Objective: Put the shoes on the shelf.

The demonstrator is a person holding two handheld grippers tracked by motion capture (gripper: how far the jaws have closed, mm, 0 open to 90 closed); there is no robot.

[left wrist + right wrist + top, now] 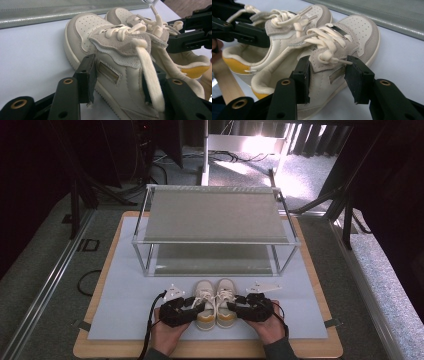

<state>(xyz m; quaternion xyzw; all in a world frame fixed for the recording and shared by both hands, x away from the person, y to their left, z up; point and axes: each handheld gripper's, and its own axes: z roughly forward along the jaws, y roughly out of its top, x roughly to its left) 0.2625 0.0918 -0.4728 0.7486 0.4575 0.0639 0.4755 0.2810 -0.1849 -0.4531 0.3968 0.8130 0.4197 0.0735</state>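
While side by side, each shoe [203, 302] [225, 301] sits clamped between tongs [199, 306] [234, 306].

You see the two cream leather shoes [215, 303] with matt grey suede panels and soft cotton laces. Your black plastic tools [117, 82] look matt. The wooden worktop [207, 351] carries a smooth pale mat [120, 300].

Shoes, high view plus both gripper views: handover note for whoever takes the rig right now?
Left gripper: jaws around the left shoe at mid-upper, pads on it.
Right gripper: clamped on the right shoe the same way.
Both shoes stand side by side on the white mat, toes toward the two-tier rack.
Done: both gripped.
Left: probably lift them onto the rack; its shelves hold nothing yet.
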